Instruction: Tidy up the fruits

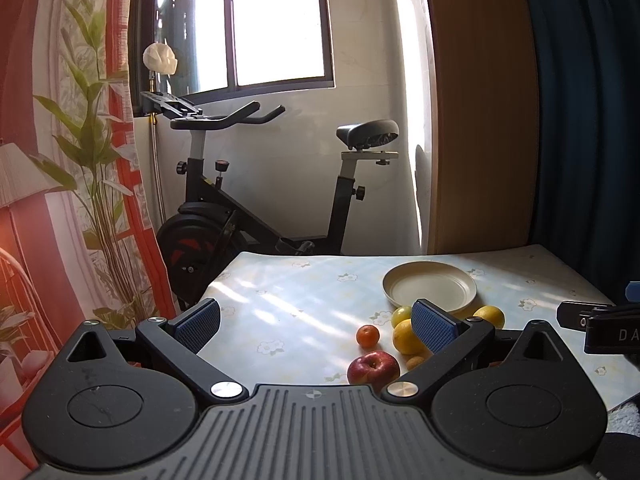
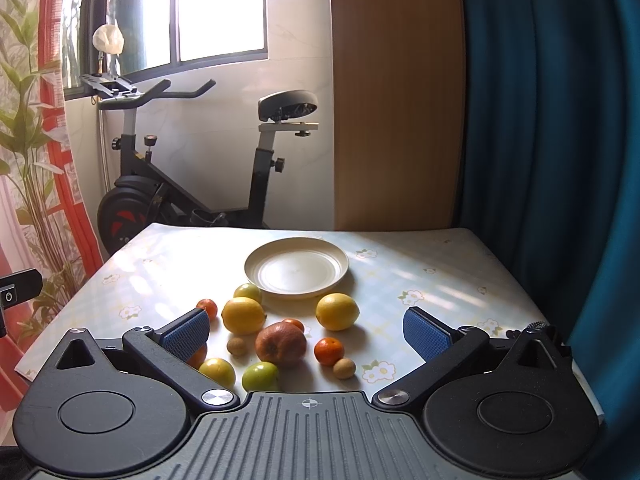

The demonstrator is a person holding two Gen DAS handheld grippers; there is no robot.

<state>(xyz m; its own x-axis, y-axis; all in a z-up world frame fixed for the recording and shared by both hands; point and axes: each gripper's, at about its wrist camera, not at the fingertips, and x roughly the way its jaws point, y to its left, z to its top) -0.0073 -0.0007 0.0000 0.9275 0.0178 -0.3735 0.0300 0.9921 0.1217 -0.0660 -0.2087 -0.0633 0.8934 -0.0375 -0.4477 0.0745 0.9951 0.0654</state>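
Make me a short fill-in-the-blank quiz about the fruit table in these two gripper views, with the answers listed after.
1. The cream plate holds ____ fruit.
2. Both the left gripper and the right gripper have their jaws ____.
3. Beyond the table, under the window, stands an exercise ____.
4. The two big lemons, one left and one right, are ____ in colour.

Answers: no; open; bike; yellow

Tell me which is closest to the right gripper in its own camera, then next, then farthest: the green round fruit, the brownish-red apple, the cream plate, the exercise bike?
1. Green round fruit, just ahead of the right gripper, slightly left.
2. Brownish-red apple, centre.
3. Cream plate, farther back on the table.
4. Black exercise bike, beyond the table, left.
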